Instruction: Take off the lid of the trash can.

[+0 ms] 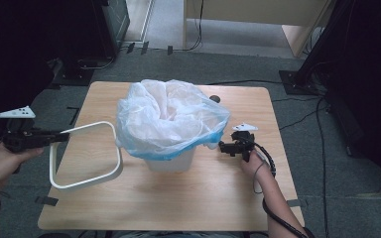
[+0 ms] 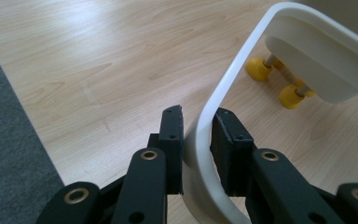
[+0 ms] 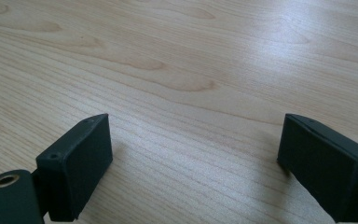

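Left gripper view: left tongs [image 2: 196,135] clamping white ring's [image 2: 242,70] edge

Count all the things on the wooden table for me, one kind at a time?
White plastic bin: 1
Clear blue-tinted plastic bag liner: 1
White rounded-square plastic bin ring: 1
Black hand-held gripper: 2, left, right
Total: 5

The left gripper [image 2: 196,140] is clamping the thin wall of a white plastic ring frame [image 2: 223,95], one black jaw pressing on each side of it. The frame is curving up and away to the right of the jaws, above the wooden table [image 2: 88,70]. Just beyond it, two yellow feet [image 2: 275,81] are sitting on the table under a white base [image 2: 326,65].
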The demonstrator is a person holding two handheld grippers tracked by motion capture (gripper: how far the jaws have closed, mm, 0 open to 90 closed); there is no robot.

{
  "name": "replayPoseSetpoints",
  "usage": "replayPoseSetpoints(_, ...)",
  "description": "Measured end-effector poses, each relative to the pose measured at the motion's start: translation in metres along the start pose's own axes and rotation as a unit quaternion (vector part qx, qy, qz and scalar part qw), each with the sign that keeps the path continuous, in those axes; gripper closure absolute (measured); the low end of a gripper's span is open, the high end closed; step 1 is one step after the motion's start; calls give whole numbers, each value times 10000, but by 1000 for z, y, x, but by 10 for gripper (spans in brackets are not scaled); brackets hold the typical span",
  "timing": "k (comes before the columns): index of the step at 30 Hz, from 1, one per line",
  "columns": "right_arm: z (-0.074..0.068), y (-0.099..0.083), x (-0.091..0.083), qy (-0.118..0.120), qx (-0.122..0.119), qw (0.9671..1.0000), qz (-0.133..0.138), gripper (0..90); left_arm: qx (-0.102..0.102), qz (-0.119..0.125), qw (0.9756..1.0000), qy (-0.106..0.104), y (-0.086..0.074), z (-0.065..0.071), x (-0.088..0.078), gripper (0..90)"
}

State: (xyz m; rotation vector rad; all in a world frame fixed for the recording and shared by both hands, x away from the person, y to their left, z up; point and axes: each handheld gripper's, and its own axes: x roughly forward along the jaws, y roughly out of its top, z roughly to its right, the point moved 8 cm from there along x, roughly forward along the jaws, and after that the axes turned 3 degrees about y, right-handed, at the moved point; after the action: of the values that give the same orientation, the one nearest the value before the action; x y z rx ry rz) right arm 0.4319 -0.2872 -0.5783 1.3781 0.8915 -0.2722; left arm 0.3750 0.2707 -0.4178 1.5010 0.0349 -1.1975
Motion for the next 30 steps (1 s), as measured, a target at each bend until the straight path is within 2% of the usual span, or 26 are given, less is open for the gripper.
replayPoseSetpoints(8,0,0,0,1,10,10000,-4,100,-12,5,10000,-55,-1,3,11,743)
replayPoseSetpoints(12,0,0,0,0,3,10000,-1,100,46,39,10000,-55,3,6,16,743)
replayPoseSetpoints(18,0,0,0,1,5,10000,-3,100,-41,81,9999,-139,8,10,27,742)
replayPoseSetpoints(30,0,0,0,4,7,10000,-4,100,66,5,9997,-214,8,18,51,741)
